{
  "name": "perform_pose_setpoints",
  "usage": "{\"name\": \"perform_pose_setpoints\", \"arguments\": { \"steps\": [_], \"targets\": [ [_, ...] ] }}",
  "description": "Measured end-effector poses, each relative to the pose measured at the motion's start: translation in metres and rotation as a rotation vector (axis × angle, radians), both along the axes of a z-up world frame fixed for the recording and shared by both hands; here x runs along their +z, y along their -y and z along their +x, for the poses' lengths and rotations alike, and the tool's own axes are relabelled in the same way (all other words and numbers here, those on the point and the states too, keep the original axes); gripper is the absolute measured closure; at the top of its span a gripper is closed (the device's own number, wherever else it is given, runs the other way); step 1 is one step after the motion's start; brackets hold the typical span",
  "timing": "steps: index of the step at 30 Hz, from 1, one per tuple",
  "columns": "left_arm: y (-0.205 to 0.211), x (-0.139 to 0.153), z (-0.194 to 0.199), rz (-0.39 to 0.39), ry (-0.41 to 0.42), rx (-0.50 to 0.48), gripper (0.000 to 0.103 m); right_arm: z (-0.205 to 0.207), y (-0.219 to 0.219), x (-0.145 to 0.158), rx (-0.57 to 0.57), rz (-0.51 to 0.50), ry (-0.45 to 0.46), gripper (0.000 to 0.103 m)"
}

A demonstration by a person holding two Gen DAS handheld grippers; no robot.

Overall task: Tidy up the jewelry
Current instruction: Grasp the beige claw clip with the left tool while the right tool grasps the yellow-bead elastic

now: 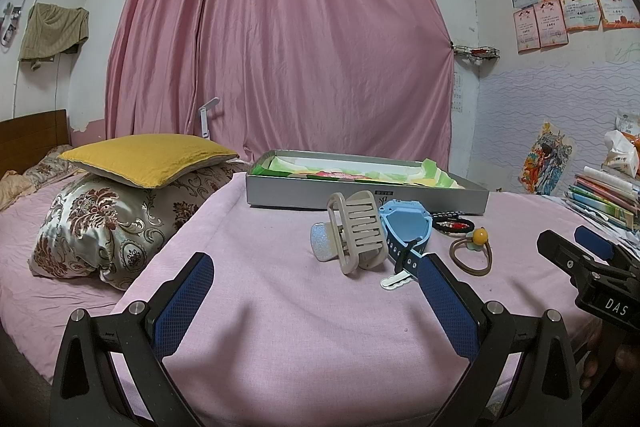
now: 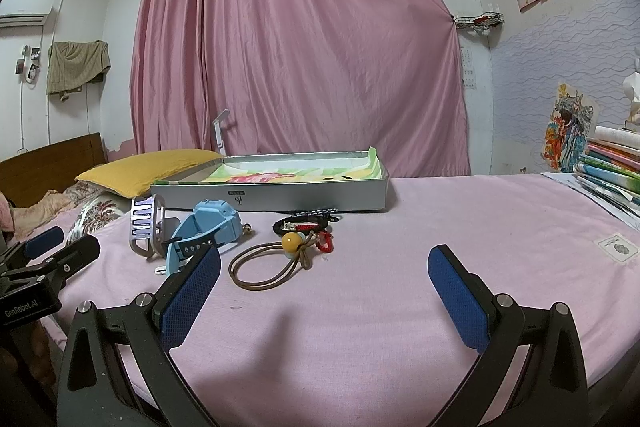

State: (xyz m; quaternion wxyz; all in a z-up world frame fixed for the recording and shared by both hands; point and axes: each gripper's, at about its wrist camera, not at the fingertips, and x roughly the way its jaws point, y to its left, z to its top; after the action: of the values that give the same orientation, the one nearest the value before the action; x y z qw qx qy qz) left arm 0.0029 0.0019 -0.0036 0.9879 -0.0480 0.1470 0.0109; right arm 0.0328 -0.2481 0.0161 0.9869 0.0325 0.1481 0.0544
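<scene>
Both the left gripper (image 1: 316, 277) and the right gripper (image 2: 325, 269) hover with jaws spread wide and empty over the pink-covered bed (image 2: 460, 219). The jewelry lies loose in a cluster: beige hair claw (image 1: 356, 231), blue watch (image 1: 406, 227), beaded hair tie (image 2: 276, 259), braided bracelets (image 2: 306, 223). Just behind it, the shallow grey box (image 1: 360, 193) looks like the likely destination.

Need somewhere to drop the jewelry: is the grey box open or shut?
Open: the grey box has no lid on, and its colourful lining shows inside.

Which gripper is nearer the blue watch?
Left. The left gripper has a fingertip beside the blue watch; the right gripper sits further right, by the hair tie.
</scene>
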Motion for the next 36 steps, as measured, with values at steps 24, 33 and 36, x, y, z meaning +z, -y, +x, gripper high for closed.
{"name": "perform_pose_setpoints", "arguments": {
  "steps": [24, 33, 36],
  "targets": [
    [-0.006, 0.016, 0.064, -0.087, -0.251, -0.102, 0.001, 0.080, 0.013, 0.020, 0.248, -0.001, -0.332, 0.014],
    [0.002, 0.012, 0.103, -0.112, -0.381, -0.169, 0.026, 0.129, -0.009, -0.004, 0.390, -0.037, -0.531, 0.058],
    [0.004, 0.012, 0.114, -0.115, -0.419, -0.174, 0.031, 0.137, -0.023, -0.006, 0.420, -0.090, -0.543, 0.062]
  ]
}}
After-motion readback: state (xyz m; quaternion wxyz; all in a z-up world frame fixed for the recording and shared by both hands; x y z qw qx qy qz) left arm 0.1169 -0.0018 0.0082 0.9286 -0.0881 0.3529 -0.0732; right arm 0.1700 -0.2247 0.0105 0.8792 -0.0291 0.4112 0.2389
